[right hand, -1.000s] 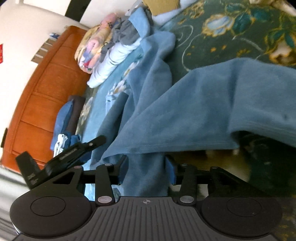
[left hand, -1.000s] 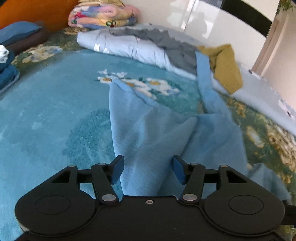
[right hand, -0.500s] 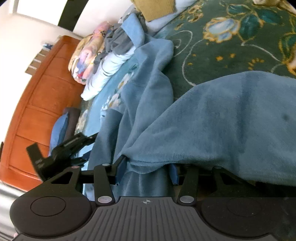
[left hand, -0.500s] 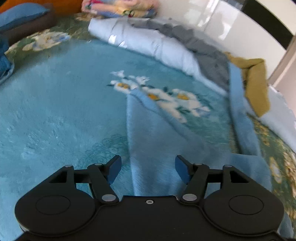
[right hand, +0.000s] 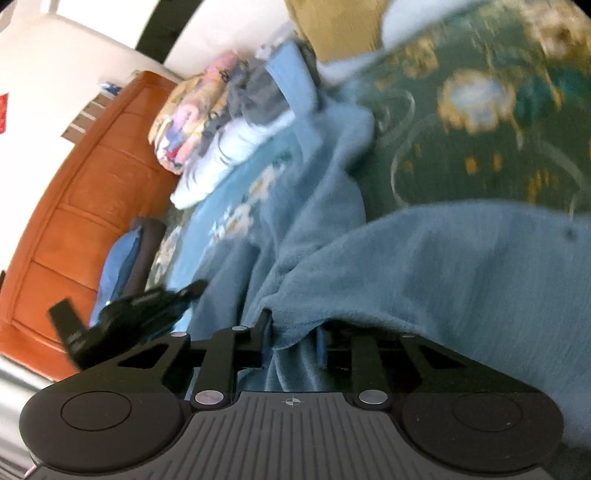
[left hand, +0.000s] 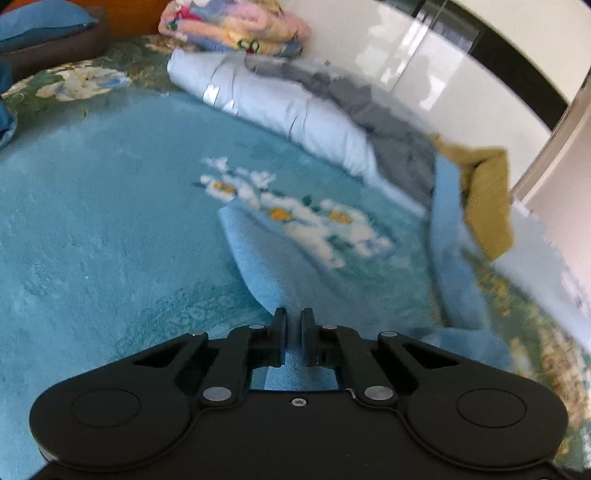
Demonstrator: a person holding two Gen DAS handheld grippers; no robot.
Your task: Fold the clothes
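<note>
A light blue fleece garment [left hand: 258, 266] lies spread over the teal flowered bedspread [left hand: 92, 221]. One long strip of it runs up toward the clothes pile. My left gripper [left hand: 293, 319] is shut on the garment's near edge, and the cloth shows in the thin gap between its fingers. In the right wrist view a thick fold of the same garment [right hand: 461, 266] drapes over my right gripper [right hand: 293, 332]. Its jaws are closing, with bunched hem packed between the fingers. The left gripper [right hand: 192, 290] appears there low on the left, against the cloth.
A rolled pale quilt [left hand: 295, 114], a grey garment [left hand: 388, 122] and a mustard garment [left hand: 484, 199] line the far side of the bed. A colourful folded blanket [left hand: 236, 26] and a blue pillow [left hand: 40, 18] sit by the wooden headboard [right hand: 74, 206].
The left jaws went from wide open to shut on the garment's edge after sliding forward along it. The right jaws narrowed onto the hem fold, which now hangs lower over that gripper.
</note>
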